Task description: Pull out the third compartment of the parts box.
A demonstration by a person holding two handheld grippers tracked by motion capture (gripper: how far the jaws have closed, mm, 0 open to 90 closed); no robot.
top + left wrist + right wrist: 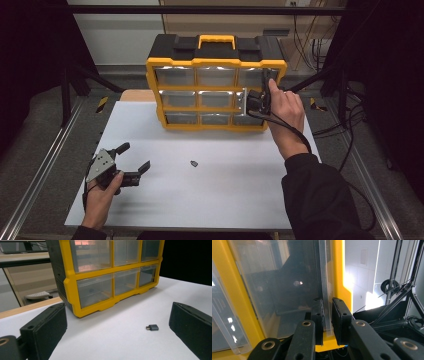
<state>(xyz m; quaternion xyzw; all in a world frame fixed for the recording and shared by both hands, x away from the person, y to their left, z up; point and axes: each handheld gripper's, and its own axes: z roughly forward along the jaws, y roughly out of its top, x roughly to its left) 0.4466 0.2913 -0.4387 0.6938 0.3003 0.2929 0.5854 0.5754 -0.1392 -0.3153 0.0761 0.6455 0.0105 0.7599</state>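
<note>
A yellow and black organizer (215, 65) (70, 287) with clear drawers stands at the back of the white table (225, 195). My right gripper (256, 102) (327, 306) is shut on the clear front lip (325, 277) of the middle row's right drawer (244, 100), which stands slightly out of the frame. A small grey adapter (194, 163) (152, 327) lies loose on the table's middle. At the front left, my left gripper (135, 156) (118, 313) is held open just above the table, pointing toward the adapter, nothing between its jaws.
Metal rails run along both sides of the table. Black cables (350, 130) trail on the floor to the right. A wooden board (137, 95) shows behind the table's back left corner. Bare table surface (120, 345) lies between the left gripper and the adapter.
</note>
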